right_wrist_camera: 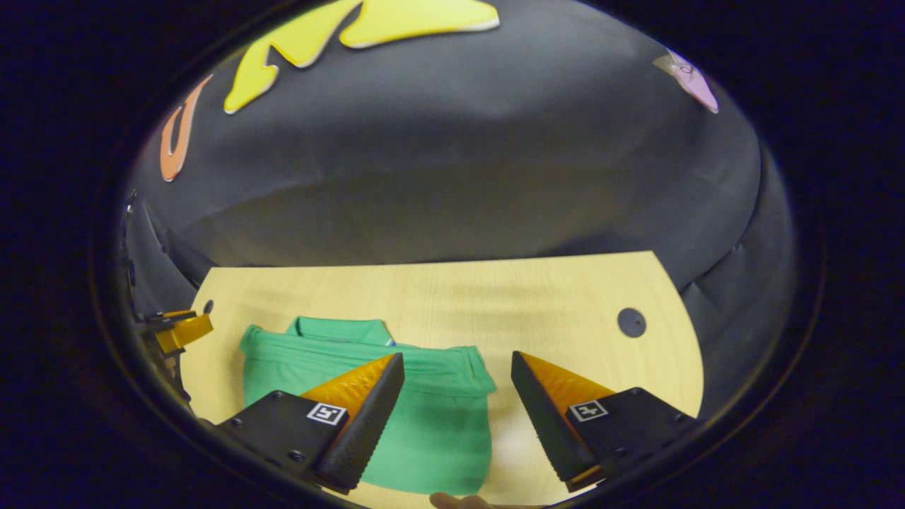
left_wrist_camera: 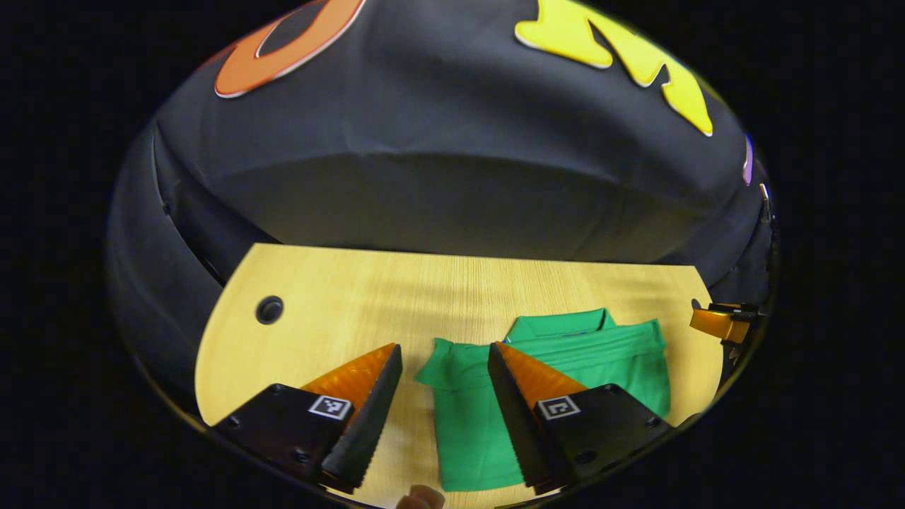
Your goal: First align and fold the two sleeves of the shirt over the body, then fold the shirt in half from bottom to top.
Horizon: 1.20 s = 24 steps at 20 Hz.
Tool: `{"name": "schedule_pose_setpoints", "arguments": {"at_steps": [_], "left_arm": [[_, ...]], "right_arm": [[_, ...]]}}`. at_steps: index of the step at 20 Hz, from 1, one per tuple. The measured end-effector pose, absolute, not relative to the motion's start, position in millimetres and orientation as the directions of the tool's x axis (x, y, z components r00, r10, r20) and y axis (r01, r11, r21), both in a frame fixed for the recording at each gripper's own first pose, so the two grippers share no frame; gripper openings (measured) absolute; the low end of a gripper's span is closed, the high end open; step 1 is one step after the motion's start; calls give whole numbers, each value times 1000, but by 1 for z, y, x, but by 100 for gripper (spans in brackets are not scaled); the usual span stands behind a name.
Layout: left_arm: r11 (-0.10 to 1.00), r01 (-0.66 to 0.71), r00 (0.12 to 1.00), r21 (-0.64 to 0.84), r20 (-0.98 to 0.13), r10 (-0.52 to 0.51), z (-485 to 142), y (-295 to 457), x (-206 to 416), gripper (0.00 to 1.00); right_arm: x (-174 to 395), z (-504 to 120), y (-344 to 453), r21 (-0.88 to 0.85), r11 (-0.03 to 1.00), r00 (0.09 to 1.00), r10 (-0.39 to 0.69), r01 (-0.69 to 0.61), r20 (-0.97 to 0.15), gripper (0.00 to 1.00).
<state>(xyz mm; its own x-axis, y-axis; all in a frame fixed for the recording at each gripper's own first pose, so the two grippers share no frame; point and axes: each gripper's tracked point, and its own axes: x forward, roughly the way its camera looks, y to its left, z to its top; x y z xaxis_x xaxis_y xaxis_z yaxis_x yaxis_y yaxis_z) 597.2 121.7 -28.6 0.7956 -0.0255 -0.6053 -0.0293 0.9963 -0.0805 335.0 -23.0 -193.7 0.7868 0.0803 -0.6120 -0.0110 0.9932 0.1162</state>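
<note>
Here the green shirt (left_wrist_camera: 558,367) lies flat on the wooden counter (left_wrist_camera: 353,304), its sleeves folded over the body. The left gripper (left_wrist_camera: 444,396) and right gripper (right_wrist_camera: 458,403) hover above it, jaws wide, holding nothing.

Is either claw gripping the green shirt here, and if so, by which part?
Nothing is held. The left claw and right claw both stand open above the green fabric shirt on the wooden table.
</note>
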Motion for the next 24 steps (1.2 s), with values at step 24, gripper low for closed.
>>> {"name": "schedule_pose_setpoints", "arguments": {"at_steps": [24], "left_arm": [[999, -29, 998, -17, -60, 28, 219, 87, 310, 96]], "right_arm": [[-16, 52, -53, 32, 996, 997, -81, 81, -1, 93]]}}
